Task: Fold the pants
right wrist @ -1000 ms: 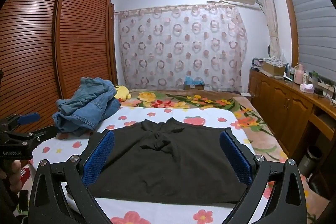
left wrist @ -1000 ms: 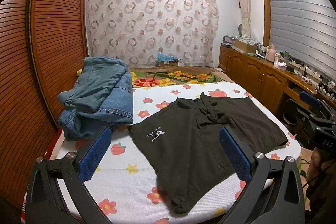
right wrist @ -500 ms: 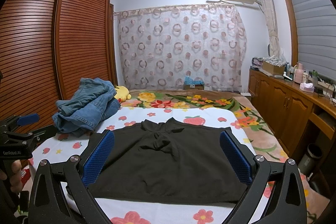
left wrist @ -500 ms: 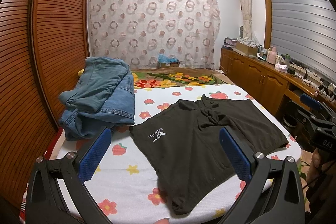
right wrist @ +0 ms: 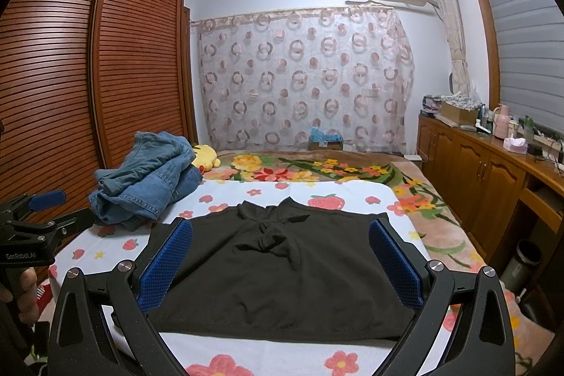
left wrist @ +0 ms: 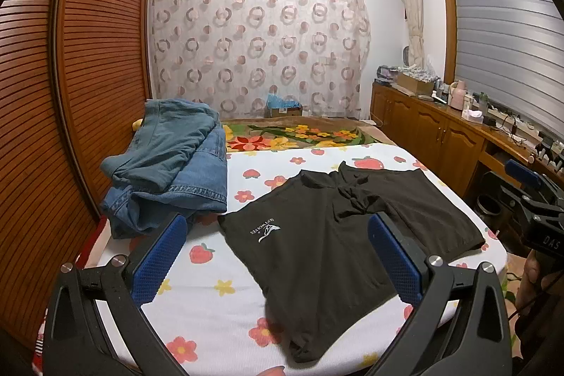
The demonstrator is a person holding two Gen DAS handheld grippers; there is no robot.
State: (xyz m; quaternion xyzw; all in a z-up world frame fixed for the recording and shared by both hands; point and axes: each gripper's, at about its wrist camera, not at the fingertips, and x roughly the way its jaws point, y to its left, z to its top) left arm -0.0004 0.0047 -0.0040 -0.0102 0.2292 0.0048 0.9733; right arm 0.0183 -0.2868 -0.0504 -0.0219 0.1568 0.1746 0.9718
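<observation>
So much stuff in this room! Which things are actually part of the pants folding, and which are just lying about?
Part of the job:
- black pants, spread flat on the bed
- left claw, open
- right claw, open

Just lying about:
- heap of denim clothes
- yellow plush toy
- pink tissue box
- cardboard box

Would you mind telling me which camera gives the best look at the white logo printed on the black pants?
The left wrist view. There the white logo lies unobstructed on the black pants, between the open left claw's fingers. The right wrist view shows the same pants spread on the bed, but no logo is visible there.
</observation>
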